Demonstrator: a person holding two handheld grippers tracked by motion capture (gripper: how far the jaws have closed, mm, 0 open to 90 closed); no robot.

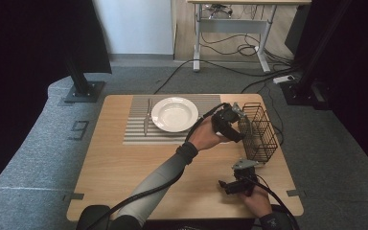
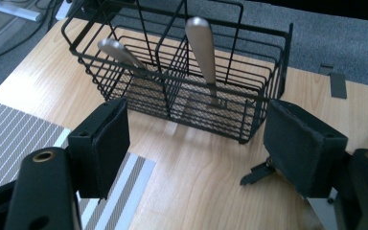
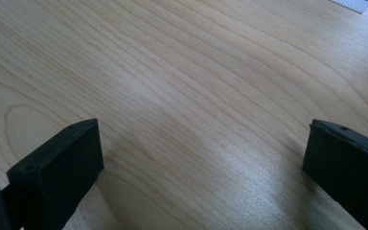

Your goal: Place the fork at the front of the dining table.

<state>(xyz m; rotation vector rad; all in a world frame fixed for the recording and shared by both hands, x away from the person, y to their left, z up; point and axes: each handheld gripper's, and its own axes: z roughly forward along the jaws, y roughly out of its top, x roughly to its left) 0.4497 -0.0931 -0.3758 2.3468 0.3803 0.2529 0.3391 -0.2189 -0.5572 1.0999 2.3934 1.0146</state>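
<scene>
The left gripper, jaws apart and empty, faces the basket at the table's right edge, handles upright.

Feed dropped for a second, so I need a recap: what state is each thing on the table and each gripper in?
Left gripper: open, nothing between pads, facing basket.
Right gripper: open over bare table.
Wire basket: upright, holds two utensils.
Utensils: leaning, handles up, separate compartments.
Plate: empty, on placemat.
Knife: flat beside plate.
</scene>
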